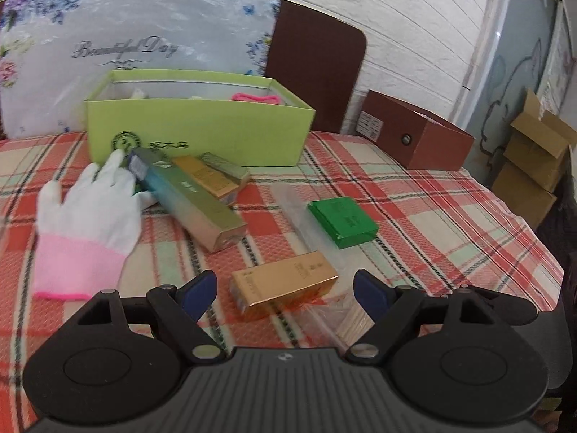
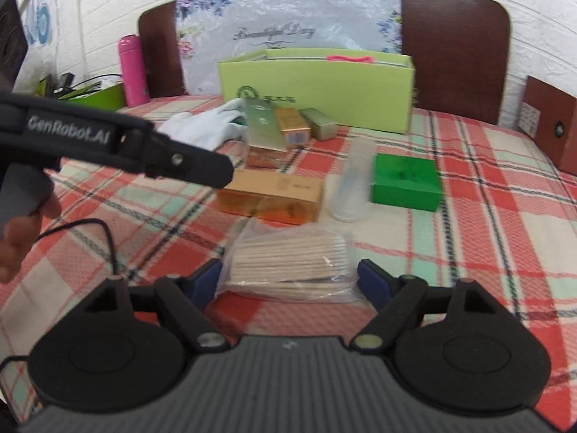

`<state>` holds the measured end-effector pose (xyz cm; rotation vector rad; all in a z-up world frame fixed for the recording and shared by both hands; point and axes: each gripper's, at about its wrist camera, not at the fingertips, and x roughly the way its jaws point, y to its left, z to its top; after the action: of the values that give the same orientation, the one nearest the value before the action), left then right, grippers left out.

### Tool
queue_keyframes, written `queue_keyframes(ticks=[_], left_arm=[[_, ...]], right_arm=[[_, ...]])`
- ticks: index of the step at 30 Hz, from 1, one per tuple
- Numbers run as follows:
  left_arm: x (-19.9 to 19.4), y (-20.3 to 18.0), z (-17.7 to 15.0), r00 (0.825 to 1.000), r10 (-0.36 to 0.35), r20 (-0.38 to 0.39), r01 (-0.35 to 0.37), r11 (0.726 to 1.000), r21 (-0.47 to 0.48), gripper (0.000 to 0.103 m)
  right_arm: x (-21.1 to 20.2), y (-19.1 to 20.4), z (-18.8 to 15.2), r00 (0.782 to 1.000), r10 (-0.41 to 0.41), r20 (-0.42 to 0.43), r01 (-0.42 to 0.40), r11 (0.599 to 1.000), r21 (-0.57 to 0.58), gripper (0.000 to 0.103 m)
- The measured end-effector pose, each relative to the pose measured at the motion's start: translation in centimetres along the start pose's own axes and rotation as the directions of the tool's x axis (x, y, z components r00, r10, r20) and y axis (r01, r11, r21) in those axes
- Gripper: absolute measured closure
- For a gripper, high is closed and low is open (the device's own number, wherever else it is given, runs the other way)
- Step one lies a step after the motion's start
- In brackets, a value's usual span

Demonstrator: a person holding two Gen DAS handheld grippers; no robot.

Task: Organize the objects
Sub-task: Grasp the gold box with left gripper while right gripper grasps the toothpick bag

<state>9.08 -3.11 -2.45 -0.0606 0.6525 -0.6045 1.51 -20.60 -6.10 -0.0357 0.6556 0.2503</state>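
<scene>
My left gripper [image 1: 285, 290] is open, its jaws on either side of a gold box [image 1: 283, 285] lying on the plaid cloth; the box also shows in the right wrist view [image 2: 274, 196]. My right gripper [image 2: 288, 281] is open around a clear bag of wooden sticks [image 2: 288, 265]. Further back lie a green box [image 1: 342, 222], a clear tube [image 2: 353, 184], a long teal-green box [image 1: 187, 198], another gold box [image 1: 207, 176] and a small olive box [image 2: 319, 122]. A white glove [image 1: 86, 216] lies at the left. An open lime-green box [image 1: 202, 133] stands behind them.
A brown box [image 1: 414, 137] sits at the back right of the table. Cardboard cartons [image 1: 537, 166] stand off the table's right edge. A pink bottle [image 2: 132, 70] stands at the back left. The left gripper's body [image 2: 119, 140] crosses the right wrist view at left.
</scene>
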Motion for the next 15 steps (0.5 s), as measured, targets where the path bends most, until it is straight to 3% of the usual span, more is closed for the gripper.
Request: queue_keyframes(ticks=[5, 8, 15], left_arm=[[3.8, -1.1, 1.0, 0.998, -0.018, -0.066, 0.025, 0.993, 0.115, 0.017], [4.5, -1.1, 0.2, 0.995, 0.02, -0.096, -0.006, 0.989, 0.149, 0.018], [2.3, -1.1, -2.3, 0.995, 0.059, -0.076, -0.047, 0.987, 0.153, 0.038]], right_arm=[[-0.9, -1.6, -0.3, 0.999, -0.037, 0.009, 0.037, 0.999, 0.035, 0.021], [-1.1, -2.5, -0.5, 0.999, -0.048, 0.003, 0.048, 0.997, 0.052, 0.018], [-0.2, -2.8, -0.2, 0.998, -0.058, -0.007, 0.059, 0.998, 0.029, 0.013]])
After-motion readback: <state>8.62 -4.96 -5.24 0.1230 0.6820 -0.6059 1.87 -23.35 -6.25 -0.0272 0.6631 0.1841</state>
